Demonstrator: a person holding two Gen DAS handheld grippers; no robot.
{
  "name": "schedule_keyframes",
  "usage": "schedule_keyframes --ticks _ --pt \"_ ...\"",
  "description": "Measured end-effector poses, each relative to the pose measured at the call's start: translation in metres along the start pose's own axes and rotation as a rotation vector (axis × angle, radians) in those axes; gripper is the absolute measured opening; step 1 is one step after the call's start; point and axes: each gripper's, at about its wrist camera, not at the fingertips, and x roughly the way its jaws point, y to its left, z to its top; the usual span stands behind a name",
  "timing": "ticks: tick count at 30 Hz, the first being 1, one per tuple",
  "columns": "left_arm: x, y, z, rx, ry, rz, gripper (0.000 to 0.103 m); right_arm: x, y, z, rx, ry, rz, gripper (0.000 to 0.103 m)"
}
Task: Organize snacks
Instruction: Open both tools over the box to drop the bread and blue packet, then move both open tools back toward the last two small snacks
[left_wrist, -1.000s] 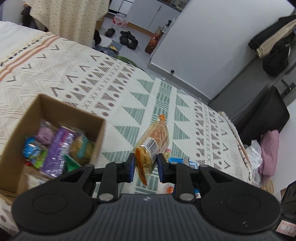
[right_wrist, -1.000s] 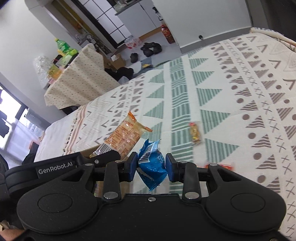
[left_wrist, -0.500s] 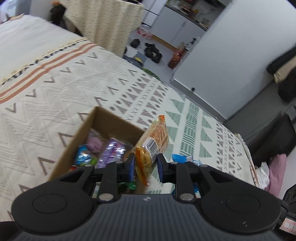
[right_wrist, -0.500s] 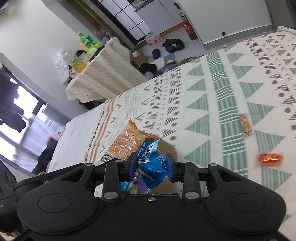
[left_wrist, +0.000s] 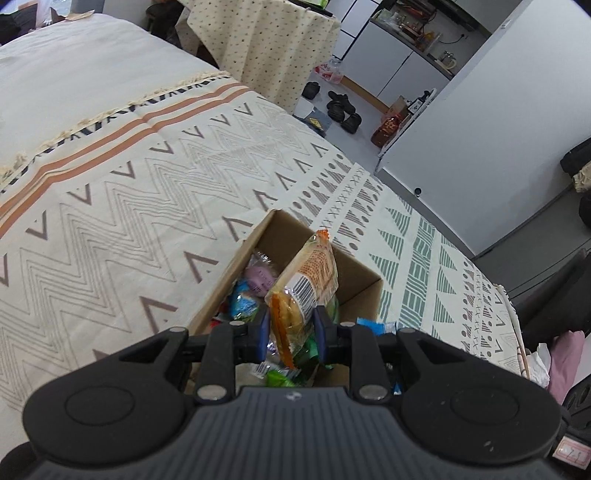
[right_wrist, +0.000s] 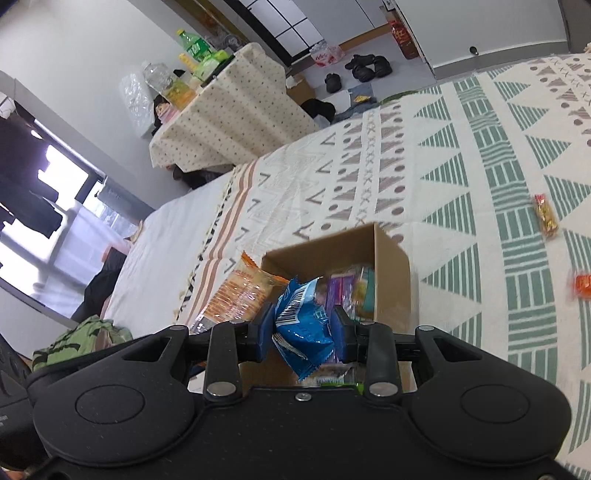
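A bed (left_wrist: 110, 192) with a cream throw patterned in green and brown triangles fills the room; shoes (left_wrist: 341, 110) lie on the grey floor beyond. Since a second ago both grippers have swung over the cardboard box (right_wrist: 391, 266), which then lay off to the side. The left gripper (left_wrist: 290, 334) pinches an orange cracker packet (left_wrist: 306, 280), clear-ended with a barcode, above the box; the right gripper (right_wrist: 303, 334) pinches a crinkled blue packet (right_wrist: 304, 325) there too
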Motion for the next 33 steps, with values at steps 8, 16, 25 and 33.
schedule_keyframes --ticks 8,16,25,33 --pt "-0.003 0.014 -0.009 -0.015 0.019 0.049 0.024 0.001 -0.006 -0.016 0.047 0.023 -0.043 0.053" --pt "-0.001 0.017 -0.011 -0.053 0.064 0.150 0.036 -0.015 -0.008 -0.017 0.046 -0.006 -0.055 0.060" --pt "-0.007 0.004 -0.015 -0.017 0.054 0.182 0.052 -0.036 -0.030 -0.017 0.096 -0.046 -0.079 0.062" --pt "0.000 -0.032 -0.025 0.035 0.040 0.166 0.081 -0.060 -0.061 -0.015 0.127 -0.078 -0.120 0.068"
